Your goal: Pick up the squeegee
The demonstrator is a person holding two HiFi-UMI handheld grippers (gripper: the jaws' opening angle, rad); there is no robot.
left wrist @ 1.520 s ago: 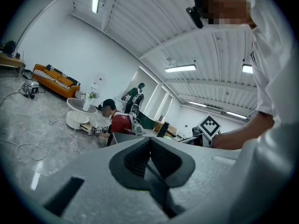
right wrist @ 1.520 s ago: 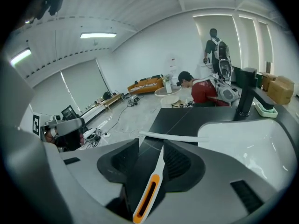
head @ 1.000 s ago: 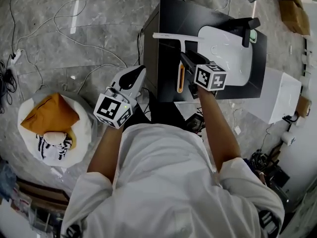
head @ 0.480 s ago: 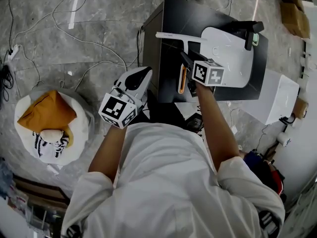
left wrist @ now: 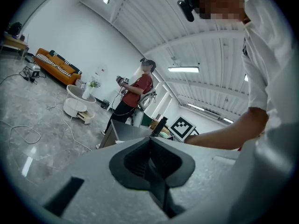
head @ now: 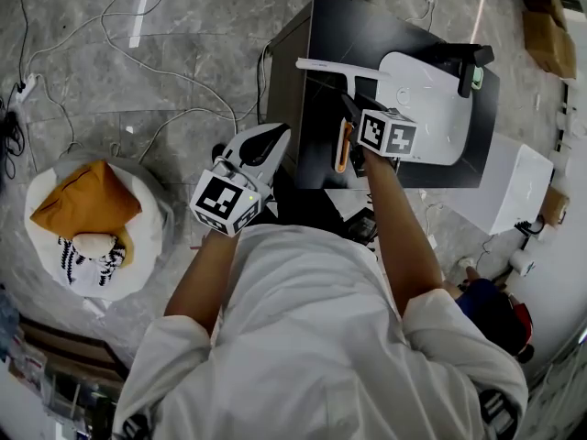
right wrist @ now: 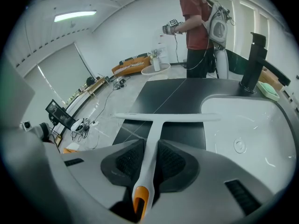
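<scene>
The squeegee (head: 326,65) is white and T-shaped, with an orange end to its handle. It lies on the black counter (head: 321,26) left of the white sink basin (head: 426,108). My right gripper (head: 351,117) points steeply down over the handle. In the right gripper view the handle (right wrist: 152,143) runs between the dark pads (right wrist: 126,162), which have just been closing and now press on both its sides. My left gripper (head: 266,140) hangs off the counter's left edge. Its pads (left wrist: 161,164) meet with nothing between them.
A black faucet (head: 459,58) stands at the basin's far side, also visible in the right gripper view (right wrist: 254,59). A person in a red shirt (right wrist: 198,22) stands beyond the counter. Cables (head: 138,71) lie on the floor, with a round white seat bearing an orange cushion (head: 87,204) at left.
My right gripper has sunk slightly onto the squeegee handle near its orange end. The left gripper has stayed about where it was.
</scene>
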